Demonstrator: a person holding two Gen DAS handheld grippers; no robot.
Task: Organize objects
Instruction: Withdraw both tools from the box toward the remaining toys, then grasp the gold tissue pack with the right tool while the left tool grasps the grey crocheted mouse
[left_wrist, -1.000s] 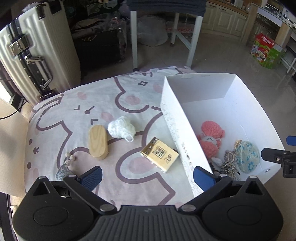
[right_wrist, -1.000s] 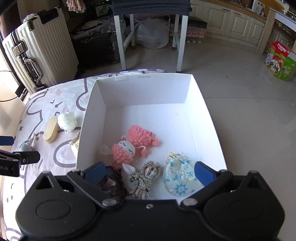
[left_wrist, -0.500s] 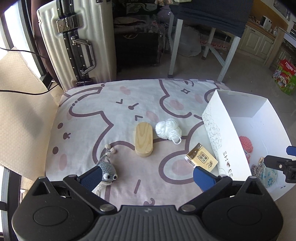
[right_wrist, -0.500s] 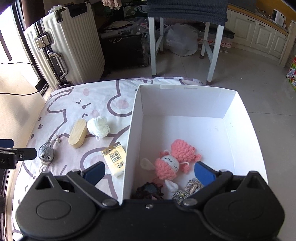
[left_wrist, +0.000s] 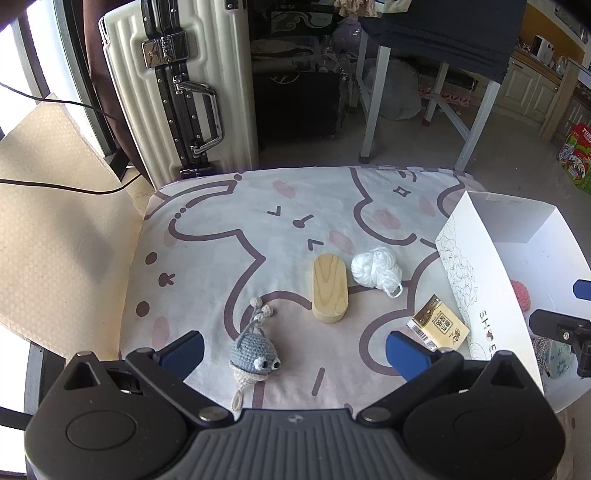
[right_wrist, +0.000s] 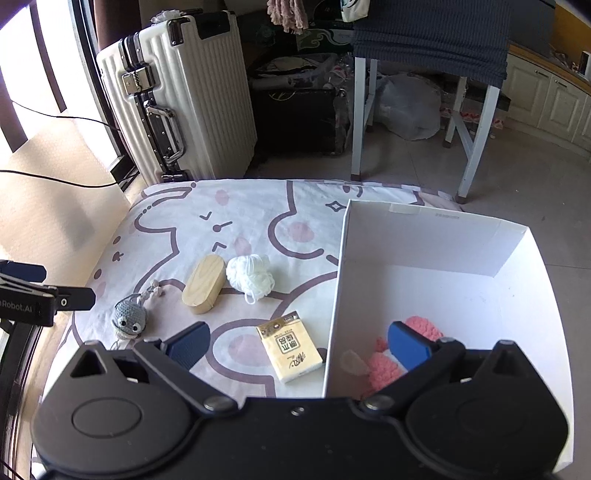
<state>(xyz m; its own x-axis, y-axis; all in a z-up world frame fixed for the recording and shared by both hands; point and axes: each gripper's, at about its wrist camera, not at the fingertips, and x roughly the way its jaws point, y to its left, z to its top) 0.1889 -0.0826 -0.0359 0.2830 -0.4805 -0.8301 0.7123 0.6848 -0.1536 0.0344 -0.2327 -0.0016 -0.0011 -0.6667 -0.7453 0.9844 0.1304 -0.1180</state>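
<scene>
On the cartoon-print mat (left_wrist: 229, 221) lie a grey crochet mouse (left_wrist: 254, 353), a wooden oval block (left_wrist: 329, 287), a white yarn ball (left_wrist: 375, 266) and a yellow tissue pack (left_wrist: 439, 326). My left gripper (left_wrist: 293, 350) hangs open above the mat's near edge, the mouse between its fingers but untouched. My right gripper (right_wrist: 299, 341) is open too, straddling the white box's left wall (right_wrist: 338, 280); the tissue pack (right_wrist: 289, 345) lies between its fingers. A pink crochet toy (right_wrist: 384, 363) sits inside the box, partly hidden.
A cream hard-shell suitcase (left_wrist: 177, 85) stands behind the mat, with dark bags (left_wrist: 299, 99) and a white-legged chair (left_wrist: 428, 74) beside it. A beige mat (left_wrist: 48, 206) and a black cable (left_wrist: 59, 186) lie to the left. Tiled floor extends right.
Both grippers have swung left and back from the box. The box has slid to the right of both views, and the mouse now lies between the left fingers.
</scene>
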